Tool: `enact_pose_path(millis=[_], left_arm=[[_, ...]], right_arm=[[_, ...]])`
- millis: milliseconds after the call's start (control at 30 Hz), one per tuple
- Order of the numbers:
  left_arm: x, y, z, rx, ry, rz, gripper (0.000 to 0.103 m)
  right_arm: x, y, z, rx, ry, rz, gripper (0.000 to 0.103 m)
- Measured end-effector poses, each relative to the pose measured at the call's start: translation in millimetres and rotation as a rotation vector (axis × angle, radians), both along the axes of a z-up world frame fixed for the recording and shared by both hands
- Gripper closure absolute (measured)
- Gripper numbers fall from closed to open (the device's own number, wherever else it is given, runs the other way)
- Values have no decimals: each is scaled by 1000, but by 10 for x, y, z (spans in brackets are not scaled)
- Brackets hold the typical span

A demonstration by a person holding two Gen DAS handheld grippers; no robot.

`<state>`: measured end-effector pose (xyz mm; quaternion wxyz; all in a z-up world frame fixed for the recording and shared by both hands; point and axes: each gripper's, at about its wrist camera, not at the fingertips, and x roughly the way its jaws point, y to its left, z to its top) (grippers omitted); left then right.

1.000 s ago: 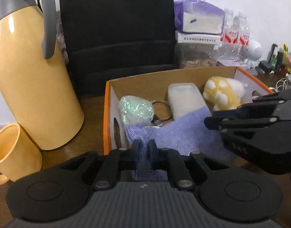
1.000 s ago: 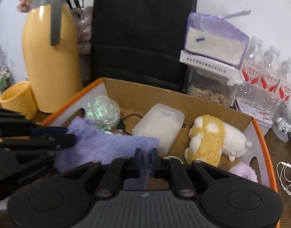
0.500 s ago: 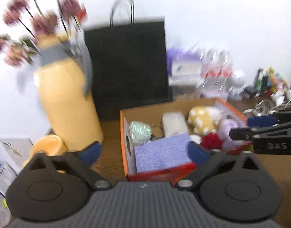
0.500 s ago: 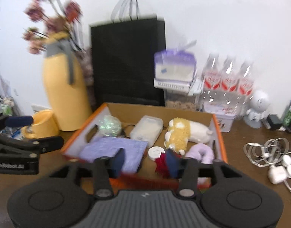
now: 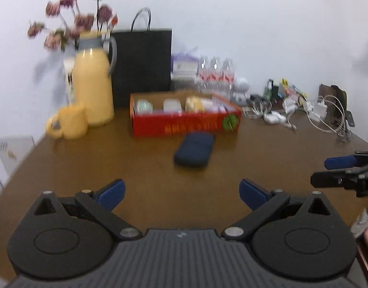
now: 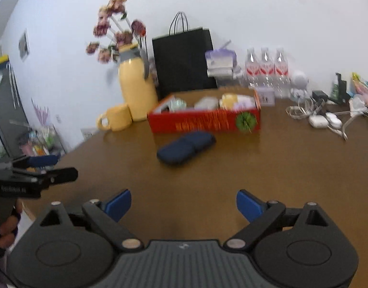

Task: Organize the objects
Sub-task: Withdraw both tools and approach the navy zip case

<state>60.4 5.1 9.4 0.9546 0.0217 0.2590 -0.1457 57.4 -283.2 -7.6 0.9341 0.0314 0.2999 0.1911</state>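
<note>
red box [image 5: 184, 124] on worktop [image 5: 135, 168] | navy case [image 5: 194, 149] just in front of box | left gripper [image 5: 181, 193] fingers spread, empty | right gripper [image 6: 183, 204] fingers opening, empty

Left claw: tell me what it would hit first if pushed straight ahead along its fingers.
Likely the bare table first, since the left claw tilts downward and is empty. Beyond that lies the dark blue case, then the red box. Depth is unclear.
</note>
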Motion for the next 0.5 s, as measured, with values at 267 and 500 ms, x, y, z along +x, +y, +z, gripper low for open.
enact_pose_path(millis=[267, 500], left_arm=[[-49, -14, -51, -16, -13, -16, 0], [751, -147, -409, -76, 65, -17, 2]], right_arm=[[-518, -46, 95, -149, -88, 52, 8], [470, -13, -187, -101, -114, -64, 8]])
